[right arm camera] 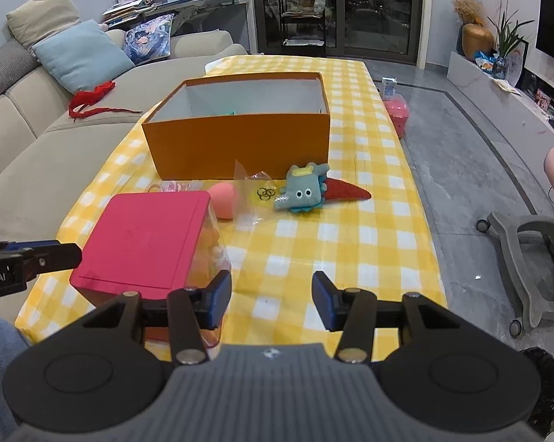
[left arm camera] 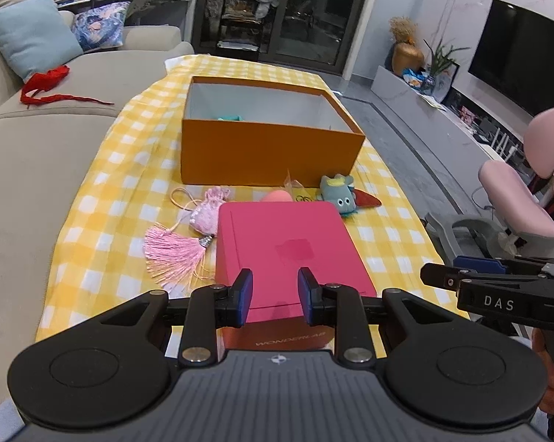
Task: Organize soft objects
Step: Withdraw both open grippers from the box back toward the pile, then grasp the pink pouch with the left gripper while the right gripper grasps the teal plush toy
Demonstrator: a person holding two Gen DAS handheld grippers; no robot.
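An open orange box (left arm camera: 269, 154) (right arm camera: 240, 143) stands on the yellow checked tablecloth; something teal (left arm camera: 230, 118) lies inside. In front of it lie a pink tasselled pouch (left arm camera: 207, 210), a pink egg-shaped sponge (right arm camera: 225, 199), a clear plastic bag (right arm camera: 256, 193) and a grey-blue plush toy (right arm camera: 302, 193) (left arm camera: 339, 193) with a red tail. A pink-lidded container (left arm camera: 288, 254) (right arm camera: 144, 243) stands nearest. My left gripper (left arm camera: 275, 296) is open and empty above that lid. My right gripper (right arm camera: 271, 298) is open and empty over bare cloth, to the right of the container.
A beige sofa (left arm camera: 37, 169) with cushions and a red ribbon (left arm camera: 48, 86) runs along the left. A pink chair (left arm camera: 516, 199) on a wheeled base stands on the grey floor to the right. A pink basket (right arm camera: 396, 112) sits beside the table's far right edge.
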